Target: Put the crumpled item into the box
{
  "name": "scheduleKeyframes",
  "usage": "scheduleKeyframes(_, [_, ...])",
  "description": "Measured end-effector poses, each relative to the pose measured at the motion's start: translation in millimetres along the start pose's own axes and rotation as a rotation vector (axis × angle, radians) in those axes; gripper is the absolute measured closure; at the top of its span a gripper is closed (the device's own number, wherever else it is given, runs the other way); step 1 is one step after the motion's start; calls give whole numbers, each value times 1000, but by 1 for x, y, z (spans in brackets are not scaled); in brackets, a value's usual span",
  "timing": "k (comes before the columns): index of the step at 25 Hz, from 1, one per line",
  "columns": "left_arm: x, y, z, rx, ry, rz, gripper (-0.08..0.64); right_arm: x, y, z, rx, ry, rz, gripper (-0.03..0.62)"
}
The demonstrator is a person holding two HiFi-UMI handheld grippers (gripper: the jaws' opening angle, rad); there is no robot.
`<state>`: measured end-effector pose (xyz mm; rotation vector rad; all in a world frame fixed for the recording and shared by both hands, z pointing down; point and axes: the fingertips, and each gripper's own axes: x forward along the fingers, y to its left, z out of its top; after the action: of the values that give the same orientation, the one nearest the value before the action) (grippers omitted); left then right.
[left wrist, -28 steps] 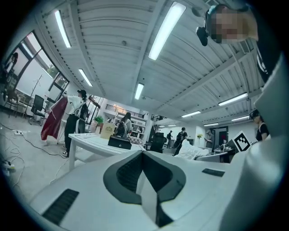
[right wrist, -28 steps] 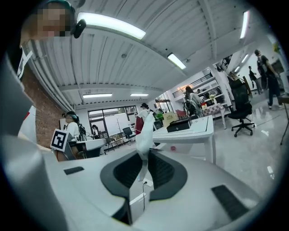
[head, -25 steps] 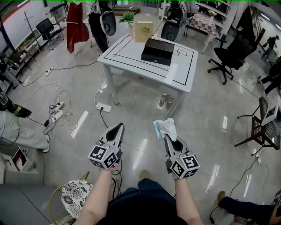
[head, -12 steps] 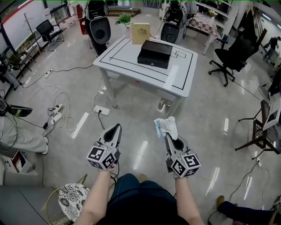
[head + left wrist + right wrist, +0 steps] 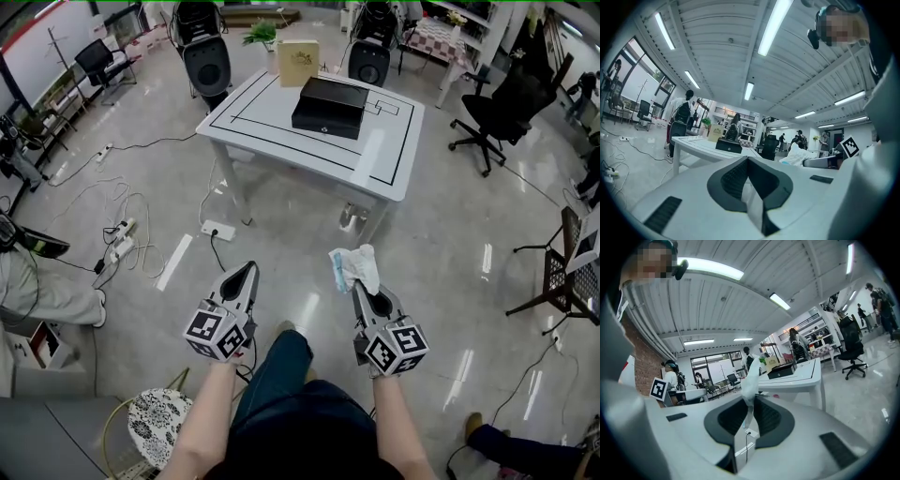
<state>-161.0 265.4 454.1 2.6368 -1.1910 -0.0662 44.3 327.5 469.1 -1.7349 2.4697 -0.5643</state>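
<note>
Between right claw (image 5: pixel 751 401) jaws: crumpled item (image 5: pixel 354 268), perhaps tissue; head view hides pinch.

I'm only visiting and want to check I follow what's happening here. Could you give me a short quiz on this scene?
1. True or false: the crumpled item already lies in the black box.
2. Which gripper holds the crumpled item? A) left B) right C) neither
3. Fill in: the black box stands on the white ___.
Key: 1 false; 2 B, the right gripper is shut on it; 3 table.
</note>
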Motion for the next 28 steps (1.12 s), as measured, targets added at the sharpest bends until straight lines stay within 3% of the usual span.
scheduleKeyframes(11, [51,7,15,19,-13,-56,568,37,-15,19,-11,-18,-7,552])
scheduleKeyframes(28, [158,73,47,4,-19,-98,568,138,-61,60,-24,-3,-52,552])
